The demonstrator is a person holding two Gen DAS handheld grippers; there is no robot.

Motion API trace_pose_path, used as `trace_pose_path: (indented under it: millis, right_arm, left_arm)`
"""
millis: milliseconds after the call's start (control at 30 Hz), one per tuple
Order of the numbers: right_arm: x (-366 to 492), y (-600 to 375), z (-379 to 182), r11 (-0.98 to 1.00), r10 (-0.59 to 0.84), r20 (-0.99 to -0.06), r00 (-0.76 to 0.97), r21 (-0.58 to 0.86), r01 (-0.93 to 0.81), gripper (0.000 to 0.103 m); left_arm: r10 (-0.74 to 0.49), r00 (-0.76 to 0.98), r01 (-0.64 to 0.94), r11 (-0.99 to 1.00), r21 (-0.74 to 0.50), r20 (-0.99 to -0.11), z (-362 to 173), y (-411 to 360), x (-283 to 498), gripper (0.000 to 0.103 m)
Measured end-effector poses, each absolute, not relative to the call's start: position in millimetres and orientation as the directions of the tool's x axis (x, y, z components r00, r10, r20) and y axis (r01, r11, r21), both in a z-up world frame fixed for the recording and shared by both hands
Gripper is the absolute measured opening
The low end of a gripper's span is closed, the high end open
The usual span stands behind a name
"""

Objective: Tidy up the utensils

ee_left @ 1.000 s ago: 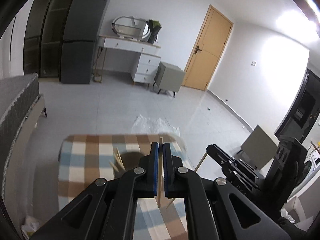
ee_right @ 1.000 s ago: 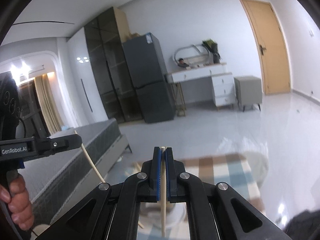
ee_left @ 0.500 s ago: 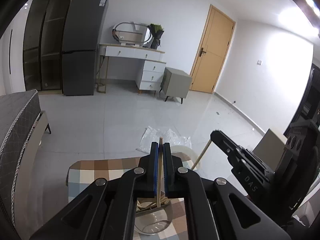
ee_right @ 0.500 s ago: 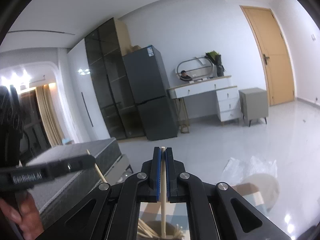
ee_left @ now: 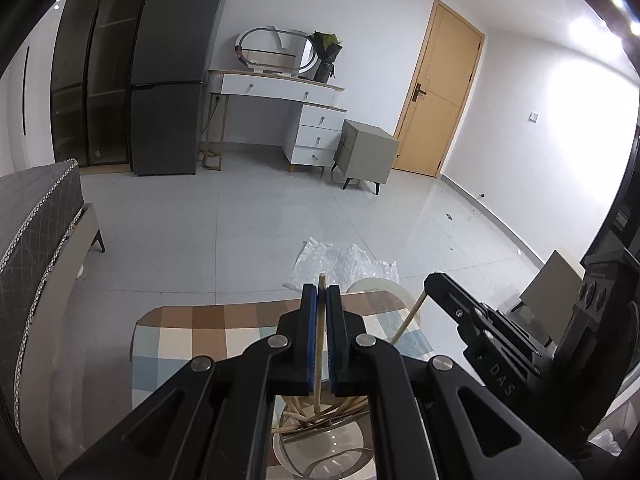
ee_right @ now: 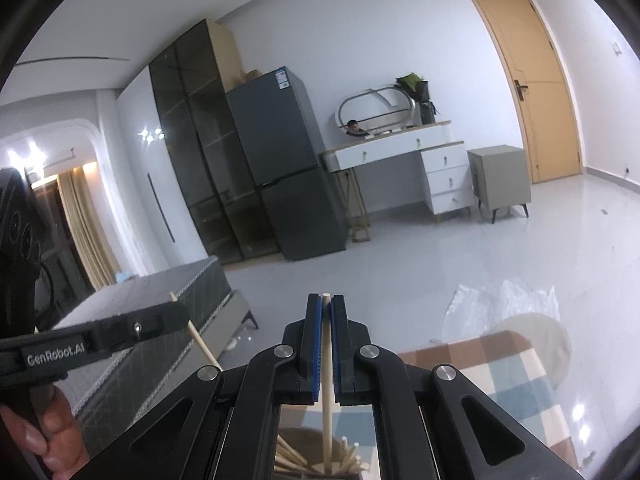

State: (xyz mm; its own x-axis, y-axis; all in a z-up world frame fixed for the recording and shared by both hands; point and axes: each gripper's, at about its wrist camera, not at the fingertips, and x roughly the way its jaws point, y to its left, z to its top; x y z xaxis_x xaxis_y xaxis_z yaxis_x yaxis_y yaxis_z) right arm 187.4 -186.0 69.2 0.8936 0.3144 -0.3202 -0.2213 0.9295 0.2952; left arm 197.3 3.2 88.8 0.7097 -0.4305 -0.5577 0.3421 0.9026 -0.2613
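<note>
My left gripper (ee_left: 320, 300) is shut on a wooden chopstick (ee_left: 318, 344) held upright, its lower end in a clear holder (ee_left: 320, 436) that has several chopsticks inside. My right gripper (ee_right: 326, 312) is shut on another wooden chopstick (ee_right: 328, 400), its lower end among several chopsticks in the holder (ee_right: 320, 460) below. Each gripper shows in the other's view: the right gripper (ee_left: 440, 284) with its chopstick, the left gripper (ee_right: 176, 314) with its chopstick.
The holder stands on a table with a checked cloth (ee_left: 192, 332). Beyond it lie grey floor tiles, a crumpled plastic sheet (ee_left: 340, 260), a white stool (ee_right: 536, 336), a grey bed (ee_left: 36, 216), a fridge (ee_left: 168, 80) and a dresser (ee_left: 304, 120).
Both grippers have risen and tilted up while shut on their chopsticks. The table has dropped lower in both views and more of the room shows.
</note>
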Motion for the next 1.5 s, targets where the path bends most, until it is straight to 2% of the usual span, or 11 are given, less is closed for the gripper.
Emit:
trace_pose_path:
  millis: [233,667,800,833,867,900,933,1000,1100,1300,1500]
  right_arm:
    - [183,-175,58,0.937,0.322,-0.361,0.875,0.253,-0.241,0.004]
    - [172,-158,15,0.933,0.36,-0.567,0.741,0.201,-0.299,0.004]
    - [160,-163,15,0.93,0.367,-0.581,0.727,0.215,-0.297,0.011]
    - [154,-168,18,0.93,0.368,-0.569,0.735,0.224,-0.292,0.018]
    - [148,-172,20,0.933,0.359,-0.562,0.745,0.225,-0.28,0.037]
    - [139,-178,24,0.935,0.354,-0.545,0.76,0.234,-0.267,0.047]
    - [133,-181,27,0.933,0.357,-0.532,0.768,0.247,-0.263,0.047]
    - [121,-188,35,0.931,0.357,-0.519,0.777,0.263,-0.253,0.05]
    - [102,-193,49,0.931,0.354,-0.496,0.793,0.265,-0.249,0.057]
    - [65,-200,77,0.929,0.357,-0.435,0.827,0.262,-0.264,0.079]
    - [26,-202,94,0.922,0.363,-0.352,0.863,0.267,-0.279,0.095]
  left_arm:
    - [-0.432,0.682,0.37,0.9,-0.231,-0.59,79,-7,190,0.0]
    - [-0.445,0.529,0.332,0.892,-0.307,-0.722,33,-9,186,0.001]
    - [-0.418,0.538,0.295,0.907,-0.301,-0.732,39,-3,177,0.004]
    - [-0.405,0.534,0.272,0.913,-0.303,-0.742,42,0,177,0.007]
    - [-0.412,0.531,0.264,0.911,-0.318,-0.74,44,4,174,0.015]
    - [-0.42,0.538,0.258,0.907,-0.332,-0.731,48,9,169,0.023]
    - [-0.418,0.558,0.253,0.908,-0.333,-0.717,55,12,163,0.028]
    - [-0.403,0.598,0.251,0.915,-0.315,-0.693,67,16,150,0.048]
    - [-0.387,0.649,0.248,0.922,-0.298,-0.656,84,20,126,0.06]
    - [-0.287,0.753,0.193,0.956,-0.219,-0.592,111,26,81,0.081]
    - [-0.26,0.801,0.187,0.964,-0.188,-0.539,123,28,51,0.091]
